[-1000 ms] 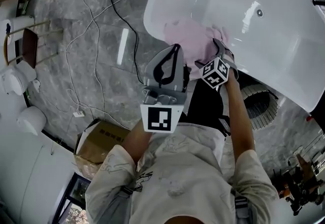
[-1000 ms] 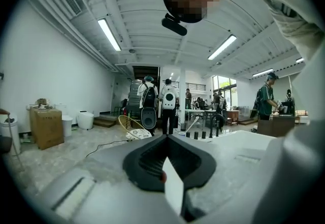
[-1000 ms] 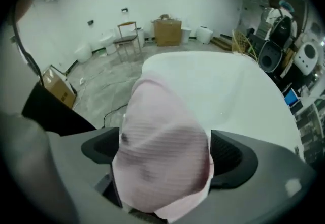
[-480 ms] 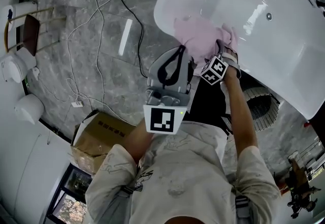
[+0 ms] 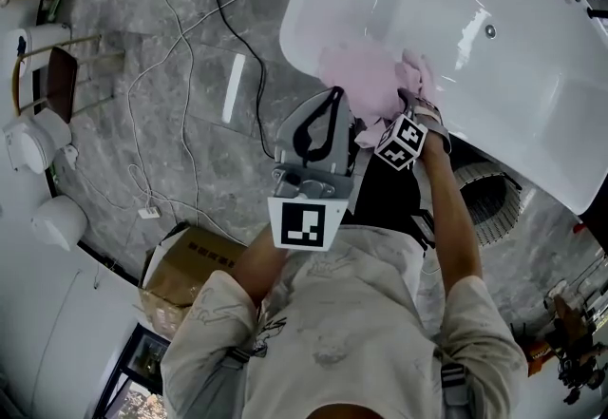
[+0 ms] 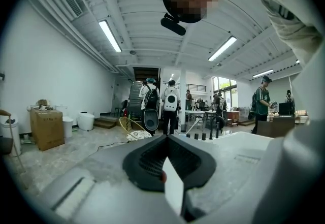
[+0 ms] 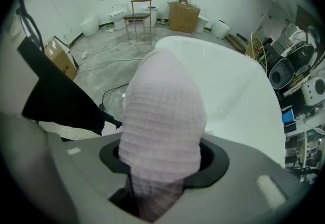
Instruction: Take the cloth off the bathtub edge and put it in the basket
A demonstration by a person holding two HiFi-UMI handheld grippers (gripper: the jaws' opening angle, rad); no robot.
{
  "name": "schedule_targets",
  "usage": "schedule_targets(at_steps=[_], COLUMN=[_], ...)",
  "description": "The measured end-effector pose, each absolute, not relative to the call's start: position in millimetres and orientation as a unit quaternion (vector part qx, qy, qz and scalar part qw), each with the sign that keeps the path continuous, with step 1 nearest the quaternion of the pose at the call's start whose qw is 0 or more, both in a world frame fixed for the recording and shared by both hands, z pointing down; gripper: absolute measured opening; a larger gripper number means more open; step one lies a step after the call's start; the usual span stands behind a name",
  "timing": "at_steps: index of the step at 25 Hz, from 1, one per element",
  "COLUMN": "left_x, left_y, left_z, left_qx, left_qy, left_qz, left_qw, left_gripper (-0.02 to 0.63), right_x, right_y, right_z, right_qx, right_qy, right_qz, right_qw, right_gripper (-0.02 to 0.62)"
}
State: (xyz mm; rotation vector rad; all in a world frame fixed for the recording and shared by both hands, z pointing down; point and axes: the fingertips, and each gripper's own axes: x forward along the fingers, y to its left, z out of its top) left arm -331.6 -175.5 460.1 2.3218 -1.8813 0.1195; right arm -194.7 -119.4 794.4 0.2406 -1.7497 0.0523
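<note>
**Right gripper** point(image 7: 163, 164): the jaws have just been closing and now pinch a fold of the pink waffle-weave cloth point(image 7: 162, 111). The fold bulges up from between them and fills the gap. The gripper points steeply down, with its marker cube point(image 5: 401, 142) turned toward the head view.

**Left gripper** point(image 6: 165, 141): the jaws are together with nothing between them. It is held about level in front of the person's chest, just beside the right gripper and short of the cloth.

**Cloth:** it lies bunched over the rim of the white tub point(image 5: 494, 85) at the tub's rounded near end. The right gripper takes it at its right-hand part. Whether any of it has come clear of the rim cannot be told.

**Basket** point(image 5: 489, 203): it is ribbed and stands on the floor point(image 5: 142, 123) below the tub's near side. It is just beside the person's right forearm and apart from the cloth.

**Surroundings:** the floor is grey and marbled, with black and white cables point(image 5: 204, 18) trailing across it. A cardboard box point(image 5: 185, 270) sits at the person's left. A chair point(image 5: 52, 85) and white toilets point(image 5: 38, 146) stand farther left, well apart from the tub.

**Background, left gripper view:** several people point(image 6: 170, 103) stand in a hall under strip lights, and the tub's pale rim is in front of them.
</note>
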Motion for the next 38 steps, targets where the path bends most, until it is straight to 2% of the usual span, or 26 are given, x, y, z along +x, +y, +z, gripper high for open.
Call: schedule_targets(at_steps=[3, 7, 26, 32, 38], left_x=[-331, -327, -290, -290, -294], left_y=[-175, -175, -166, -171, -178], left_z=[455, 443, 360, 329, 292], left_qx=[0.776, 0.779, 0.801, 0.798, 0.794], left_qy=[-0.626, -0.623, -0.598, -0.602, -0.606], left_qz=[0.039, 0.031, 0.001, -0.019, -0.037], left_qw=[0.073, 0.071, 0.026, 0.003, -0.022], left_gripper=[0.002, 0.002, 0.002, 0.002, 0.002], right_x=[-194, -191, -175, -155, -137], right_y=[-114, -108, -120, -142, -166], right_z=[782, 765, 594, 527, 436], right_qx=[0.118, 0.151, 0.332, 0.391, 0.464], right_qy=[-0.77, -0.778, -0.826, -0.834, -0.836], right_qz=[0.031, 0.065, 0.137, 0.157, 0.122], right_qw=[0.626, 0.607, 0.435, 0.357, 0.267], right_gripper=[0.2, 0.178, 0.172, 0.172, 0.17])
